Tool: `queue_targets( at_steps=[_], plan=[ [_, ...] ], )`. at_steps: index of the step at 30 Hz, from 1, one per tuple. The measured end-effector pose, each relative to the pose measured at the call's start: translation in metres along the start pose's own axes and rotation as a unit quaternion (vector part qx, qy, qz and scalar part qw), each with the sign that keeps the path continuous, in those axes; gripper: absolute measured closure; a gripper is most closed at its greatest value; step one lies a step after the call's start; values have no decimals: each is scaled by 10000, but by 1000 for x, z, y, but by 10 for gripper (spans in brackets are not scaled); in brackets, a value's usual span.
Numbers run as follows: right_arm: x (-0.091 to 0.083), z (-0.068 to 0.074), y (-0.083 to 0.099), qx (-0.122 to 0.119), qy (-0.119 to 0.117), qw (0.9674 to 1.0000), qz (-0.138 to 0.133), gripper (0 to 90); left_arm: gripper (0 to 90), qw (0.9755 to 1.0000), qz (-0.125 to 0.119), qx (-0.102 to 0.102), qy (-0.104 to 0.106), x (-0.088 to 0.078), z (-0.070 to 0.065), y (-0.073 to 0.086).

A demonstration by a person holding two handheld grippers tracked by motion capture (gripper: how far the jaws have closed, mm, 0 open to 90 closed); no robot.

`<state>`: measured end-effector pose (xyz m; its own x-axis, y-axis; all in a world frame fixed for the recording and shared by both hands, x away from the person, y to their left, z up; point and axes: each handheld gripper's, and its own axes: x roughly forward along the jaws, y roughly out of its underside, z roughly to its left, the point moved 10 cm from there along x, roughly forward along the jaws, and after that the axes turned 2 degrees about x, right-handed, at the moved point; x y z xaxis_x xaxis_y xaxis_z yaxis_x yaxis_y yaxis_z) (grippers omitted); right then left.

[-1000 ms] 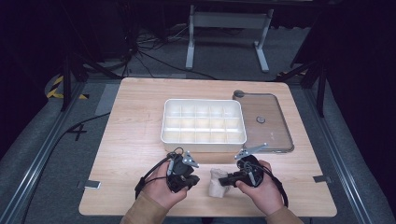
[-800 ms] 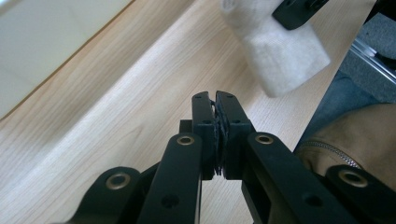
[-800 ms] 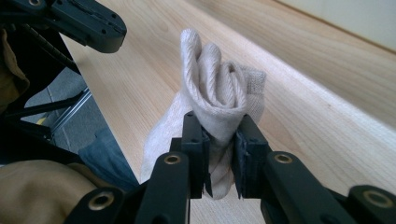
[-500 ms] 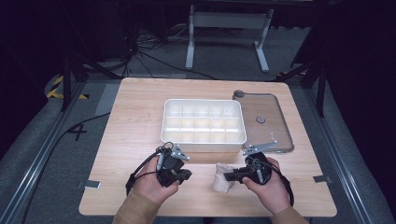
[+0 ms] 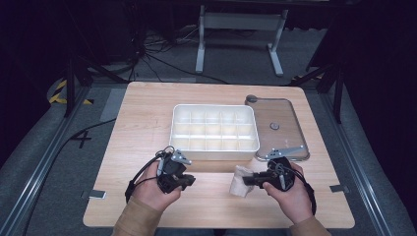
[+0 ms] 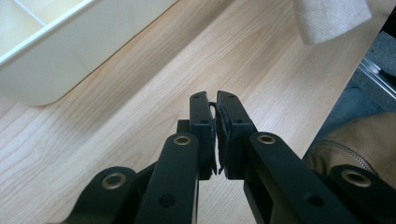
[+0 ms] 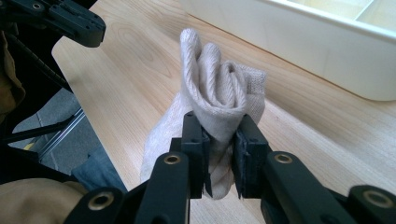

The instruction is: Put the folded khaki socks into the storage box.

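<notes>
The pale wooden table (image 5: 147,128) carries, beyond both grippers, a white plastic organiser tray (image 5: 214,153) divided into small compartments, all of which look empty. To the right of that tray and past the right gripper lies its clear flat lid (image 5: 287,129), with a small round piece on it.

The right gripper (image 7: 219,140) is clamped on a rolled, cream-coloured knitted sock (image 7: 219,95); the roll stands up between the pads, with a loose tail hanging below them toward the table. In the high view the sock (image 5: 240,181) sits just left of that gripper (image 5: 252,179), close to the near wall of the tray.

The left gripper (image 6: 215,105) holds nothing. Its jaws have just been opening, yet only a thin slit shows between the pads, and bare wood lies under them.

The step in hand looks like carrying the rolled sock to the tray. The next move calls for lifting it over the near wall and lowering it into one compartment without the roll loosening.
</notes>
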<state>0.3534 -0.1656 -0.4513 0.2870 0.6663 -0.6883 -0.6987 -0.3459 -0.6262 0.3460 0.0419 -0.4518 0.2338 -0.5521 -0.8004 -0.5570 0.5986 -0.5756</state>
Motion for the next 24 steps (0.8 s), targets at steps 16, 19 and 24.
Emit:
queue_targets(
  at_steps=[16, 19, 24],
  plan=[
    [-13, -10, -8, 63, 226, 9996, -170, 770, 840, 9991, -1, -400, -173, -20, 30, 7],
    [-15, -14, -8, 91, 306, 9993, -182, 770, 840, 9984, -17, -516, -224, -23, 35, 10],
    [-15, -16, -11, 35, 396, 9991, -163, 770, 840, 9970, 93, -683, -341, -24, 41, 16]
  ],
)
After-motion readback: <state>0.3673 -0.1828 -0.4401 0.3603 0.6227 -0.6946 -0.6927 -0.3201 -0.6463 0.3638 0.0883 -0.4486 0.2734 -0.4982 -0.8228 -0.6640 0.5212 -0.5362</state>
